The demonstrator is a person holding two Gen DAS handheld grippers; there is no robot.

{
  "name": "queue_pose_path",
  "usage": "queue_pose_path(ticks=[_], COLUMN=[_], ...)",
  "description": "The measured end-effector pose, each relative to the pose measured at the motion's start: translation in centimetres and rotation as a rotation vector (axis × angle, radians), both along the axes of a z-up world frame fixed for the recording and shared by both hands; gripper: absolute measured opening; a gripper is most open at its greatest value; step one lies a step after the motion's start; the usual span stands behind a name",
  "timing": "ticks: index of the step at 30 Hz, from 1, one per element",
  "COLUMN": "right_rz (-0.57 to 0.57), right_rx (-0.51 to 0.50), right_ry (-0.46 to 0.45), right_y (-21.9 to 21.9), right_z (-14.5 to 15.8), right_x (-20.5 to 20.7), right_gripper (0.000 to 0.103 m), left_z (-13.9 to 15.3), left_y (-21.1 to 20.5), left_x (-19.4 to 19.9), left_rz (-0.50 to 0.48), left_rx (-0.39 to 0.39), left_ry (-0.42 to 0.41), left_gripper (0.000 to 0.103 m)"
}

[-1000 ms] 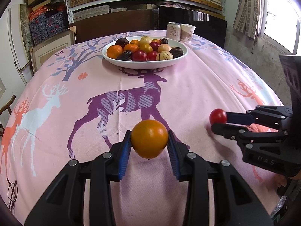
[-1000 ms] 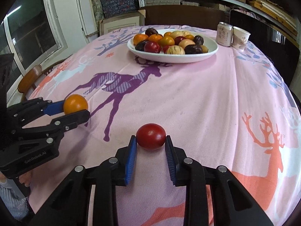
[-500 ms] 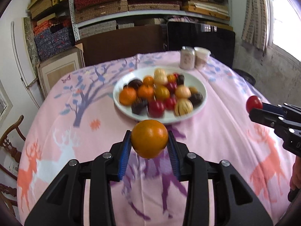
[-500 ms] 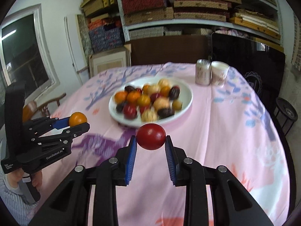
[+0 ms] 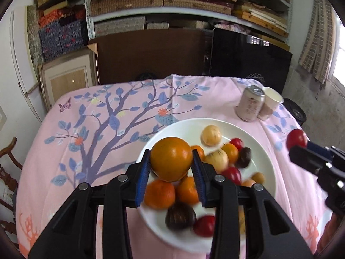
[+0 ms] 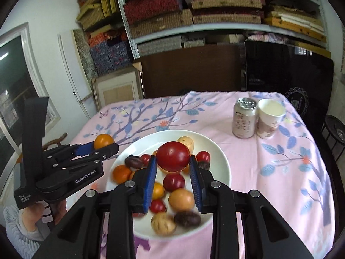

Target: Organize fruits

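Note:
My left gripper (image 5: 171, 165) is shut on an orange (image 5: 171, 159), held in the air above the near-left part of a white plate (image 5: 187, 127) that holds several fruits. My right gripper (image 6: 173, 165) is shut on a red tomato (image 6: 173, 159), above the middle of the same plate (image 6: 217, 151). In the left wrist view the right gripper (image 5: 298, 145) with its tomato (image 5: 297, 137) hangs off the plate's right rim. In the right wrist view the left gripper (image 6: 105, 145) with its orange (image 6: 104, 140) hovers at the plate's left rim.
A drink can (image 6: 244, 117) and a paper cup (image 6: 270, 117) stand behind the plate on the right. The pink deer-print tablecloth (image 5: 97, 129) covers the round table. Dark boards, framed panels and loaded shelves stand behind. A wooden chair (image 5: 8, 168) is at the left.
Both grippers have moved forward and upward from the table's near edge to above the plate, each still holding its fruit. The plate now fills the lower middle of both views.

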State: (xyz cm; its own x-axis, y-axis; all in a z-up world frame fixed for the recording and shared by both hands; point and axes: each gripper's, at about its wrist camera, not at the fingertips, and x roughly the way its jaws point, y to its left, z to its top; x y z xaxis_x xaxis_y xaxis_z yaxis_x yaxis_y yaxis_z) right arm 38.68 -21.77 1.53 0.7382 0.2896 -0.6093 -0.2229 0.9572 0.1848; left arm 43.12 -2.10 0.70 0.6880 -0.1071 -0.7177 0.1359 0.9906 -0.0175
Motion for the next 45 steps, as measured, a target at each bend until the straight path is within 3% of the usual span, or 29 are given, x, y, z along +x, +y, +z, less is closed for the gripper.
queue_pose_path(ticks=[6,12,13,15,16,20,26,28,34,40,43,45], right_rz=[0.041,0.061,0.063,0.059,0.055,0.046,0.023,0.02,0.012,-0.054,-0.098,-0.151], right_rx=[-0.03,-0.063,-0.06,-0.04,-0.036,-0.009,0.025,0.028,0.023,0.013,0.035,-0.004], right_ry=[0.109,0.173,0.184,0.185,0.178,0.16,0.121,0.108,0.046,-0.073,-0.154,-0.186], right_y=[2.5,4.2,4.2,4.2,4.1,3.6,2.2,1.9,1.3,0.4,-0.5,-1.1], right_z=[-3.1,-5.3,-5.5,-5.7,-5.7,-5.0,-3.0,-2.4,-1.8,-3.1,-4.6,-5.4], right_x=[8.0,11.7,12.1,12.4,12.5,11.6,7.9,5.9,-1.8,-9.6,-12.4,-13.4], right_gripper=[0.031,0.032,0.033,0.047,0.047,0.047,0.048,0.049,0.059,0.081,0.091,0.099], left_z=[-4.5,-7.1,-7.1,-6.7,-6.4,-4.6,-2.2,-1.8,-1.7,-3.1,-3.7,-3.9], left_y=[-0.4,-0.6,-0.7,-0.7,-0.8,-0.8,-0.2,0.0,0.4,0.8,0.9,0.7], left_x=[6.5,8.4,8.3,7.8,7.5,6.0,2.1,0.1,-7.2,-14.5,-16.8,-17.8], left_rz=[0.006,-0.002,-0.006,-0.01,0.002,0.003,0.022,0.03,0.056,0.087,0.099,0.09], left_rx=[0.006,0.0,0.008,0.006,0.019,0.037,0.05,0.04,0.023,-0.017,-0.004,0.013], left_ry=[0.095,0.147,0.139,0.111,0.096,0.05,0.006,-0.003,-0.028,-0.078,-0.107,-0.128], left_gripper=[0.037,0.037,0.046,0.06,0.068,0.071,0.076,0.083,0.088,0.097,0.098,0.098])
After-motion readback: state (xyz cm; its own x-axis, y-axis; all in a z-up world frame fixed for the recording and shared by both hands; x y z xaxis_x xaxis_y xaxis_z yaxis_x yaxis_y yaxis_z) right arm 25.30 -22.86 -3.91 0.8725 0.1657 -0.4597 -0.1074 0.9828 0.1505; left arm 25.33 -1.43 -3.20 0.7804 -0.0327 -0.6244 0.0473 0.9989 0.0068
